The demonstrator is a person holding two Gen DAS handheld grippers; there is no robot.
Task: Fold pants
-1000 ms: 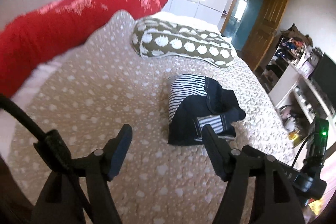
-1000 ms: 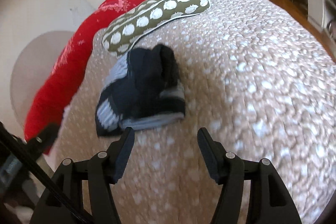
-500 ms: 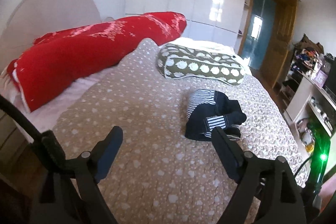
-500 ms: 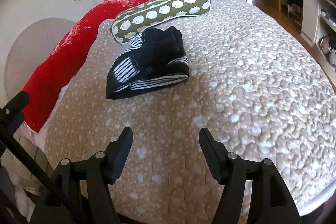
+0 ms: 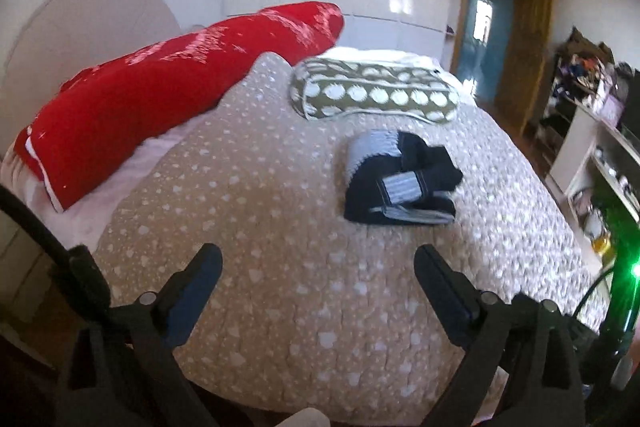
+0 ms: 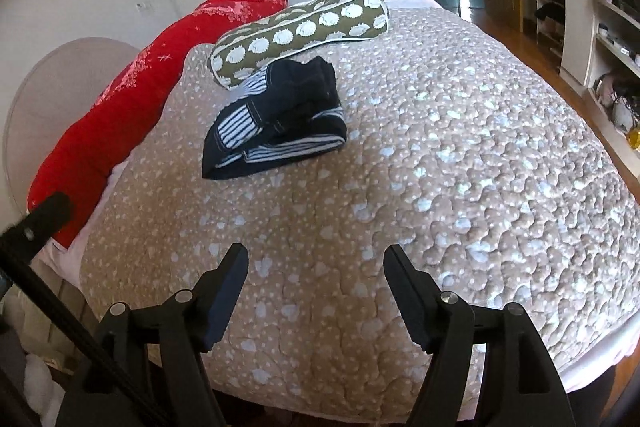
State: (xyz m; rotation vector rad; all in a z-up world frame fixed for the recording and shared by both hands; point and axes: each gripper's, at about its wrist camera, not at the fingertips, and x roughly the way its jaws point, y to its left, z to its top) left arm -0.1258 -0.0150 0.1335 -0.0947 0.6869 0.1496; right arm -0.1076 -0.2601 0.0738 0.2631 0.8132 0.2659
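Bedroom scene, near to far: left hand-held gripper [image 5: 318, 269] & right hand-held gripper [image 6: 316, 269], jaws just widened, nothing between, apparently fold done; pants [image 6: 276, 123] folded mid-bed [image 6: 460, 155], near patterned bolster [image 6: 300, 31].

The folded dark pants [image 6: 276, 125] with striped lining lie on the beige quilt [image 6: 460, 163], touching the green spotted pillow [image 6: 300, 31] behind them, while the right gripper [image 6: 316, 267], jaws just widening and empty, hovers near the quilt's near edge.
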